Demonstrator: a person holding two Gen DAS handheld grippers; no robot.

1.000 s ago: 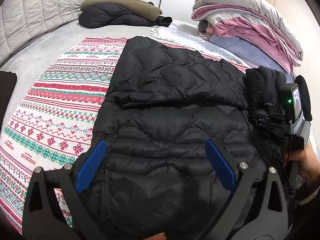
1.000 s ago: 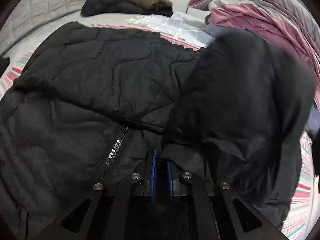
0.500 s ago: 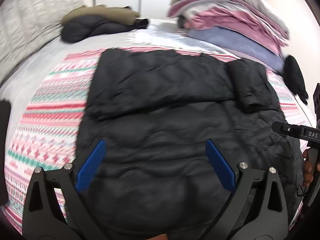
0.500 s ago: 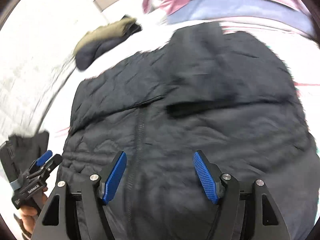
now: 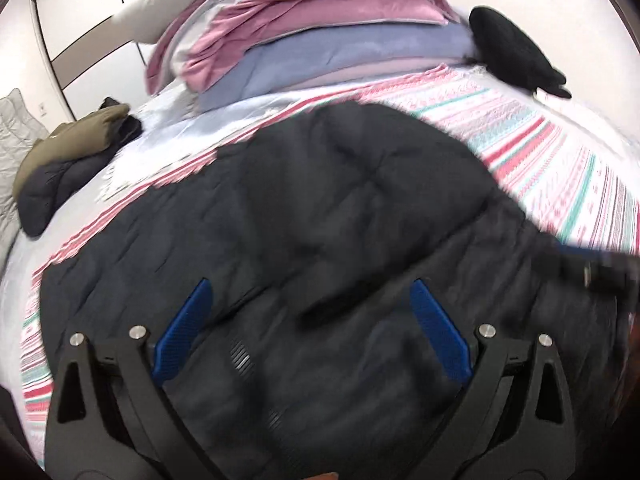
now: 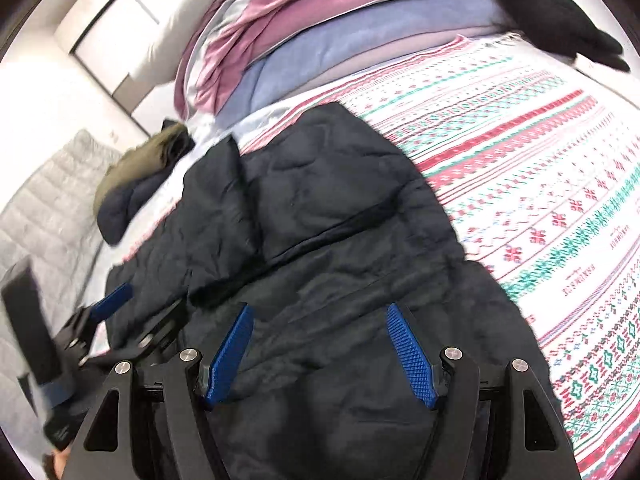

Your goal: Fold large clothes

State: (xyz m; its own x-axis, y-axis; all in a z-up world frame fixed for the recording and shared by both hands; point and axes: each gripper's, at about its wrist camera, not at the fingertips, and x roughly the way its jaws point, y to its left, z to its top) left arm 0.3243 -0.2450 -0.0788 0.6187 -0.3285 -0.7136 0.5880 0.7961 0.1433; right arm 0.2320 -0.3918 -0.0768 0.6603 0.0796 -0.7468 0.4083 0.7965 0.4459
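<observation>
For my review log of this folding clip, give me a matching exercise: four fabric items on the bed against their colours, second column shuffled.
Items:
1. quilted jacket under both grippers
2. glove by the bedding stack
3. top garment of the far folded pile
4. patterned blanket

Colours:
A. olive green
B. white with red and green bands
C. black, puffy and stitched
D. black, plain with fingers showing

Pairs: 1-C, 2-D, 3-A, 4-B

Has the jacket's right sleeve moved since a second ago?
Yes. The sleeve, lifted beside the bedding stack then, now lies folded across the black puffer jacket; right gripper is open.
</observation>
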